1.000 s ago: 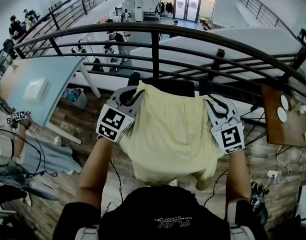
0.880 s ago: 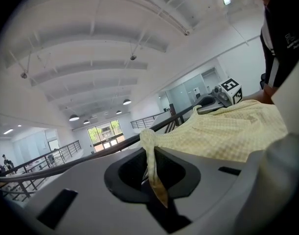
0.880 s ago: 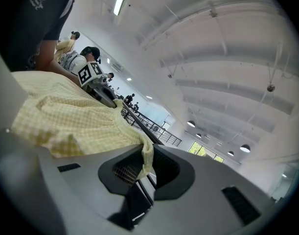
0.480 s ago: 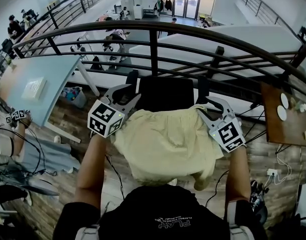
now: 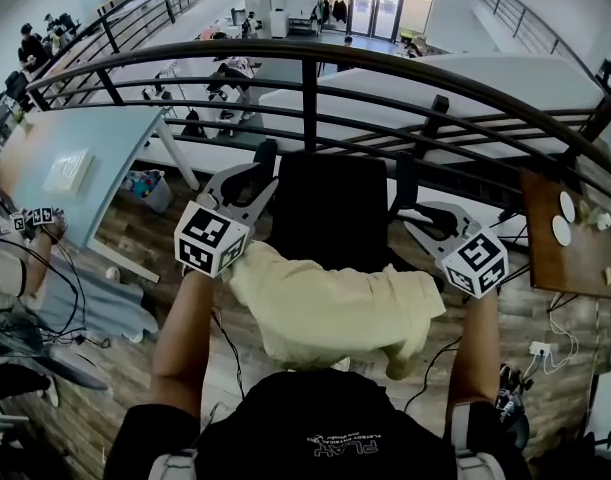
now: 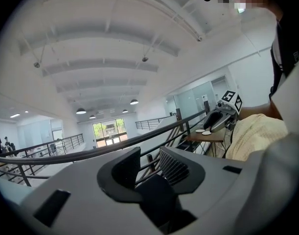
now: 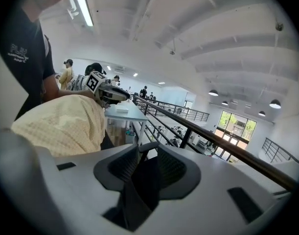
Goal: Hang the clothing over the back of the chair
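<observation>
across the top of the black chair (image 5: 330,203) back, at lower centre of the head view, the clothing (image 5: 330,308) is now laid, having been let down from where it was held up at mid-frame (most of the cloth hangs on the near side). the jaws of the left gripper (image 5: 253,183) and the right gripper (image 5: 420,220) have just been opened and are spread wide, with nothing between them. the hanging is judged all but done. counted: one chair, one garment, two grippers.
</observation>
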`<action>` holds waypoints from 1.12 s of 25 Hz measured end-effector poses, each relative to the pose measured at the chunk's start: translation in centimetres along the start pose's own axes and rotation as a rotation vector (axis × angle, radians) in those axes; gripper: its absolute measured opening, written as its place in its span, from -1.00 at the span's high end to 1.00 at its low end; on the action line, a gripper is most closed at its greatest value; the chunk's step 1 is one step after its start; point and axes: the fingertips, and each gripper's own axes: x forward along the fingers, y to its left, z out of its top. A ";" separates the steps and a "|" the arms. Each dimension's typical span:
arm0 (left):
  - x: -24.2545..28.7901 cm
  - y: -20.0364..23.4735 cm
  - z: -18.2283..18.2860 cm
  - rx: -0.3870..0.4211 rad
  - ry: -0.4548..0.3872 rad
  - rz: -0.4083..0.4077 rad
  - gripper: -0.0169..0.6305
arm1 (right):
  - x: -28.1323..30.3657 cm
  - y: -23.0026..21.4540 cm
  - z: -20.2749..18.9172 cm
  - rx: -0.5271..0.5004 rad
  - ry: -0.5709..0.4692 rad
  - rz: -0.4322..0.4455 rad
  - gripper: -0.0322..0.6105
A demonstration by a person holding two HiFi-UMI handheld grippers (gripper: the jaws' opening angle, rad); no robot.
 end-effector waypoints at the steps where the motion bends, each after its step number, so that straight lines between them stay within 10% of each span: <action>1: -0.2 0.0 0.1 0.001 -0.003 0.003 0.54 | -0.2 0.0 0.2 0.003 -0.009 -0.010 0.48; 28: -2.3 -0.7 6.6 0.005 -0.185 0.130 0.89 | -3.4 -0.9 11.5 -0.004 -0.362 -0.345 0.83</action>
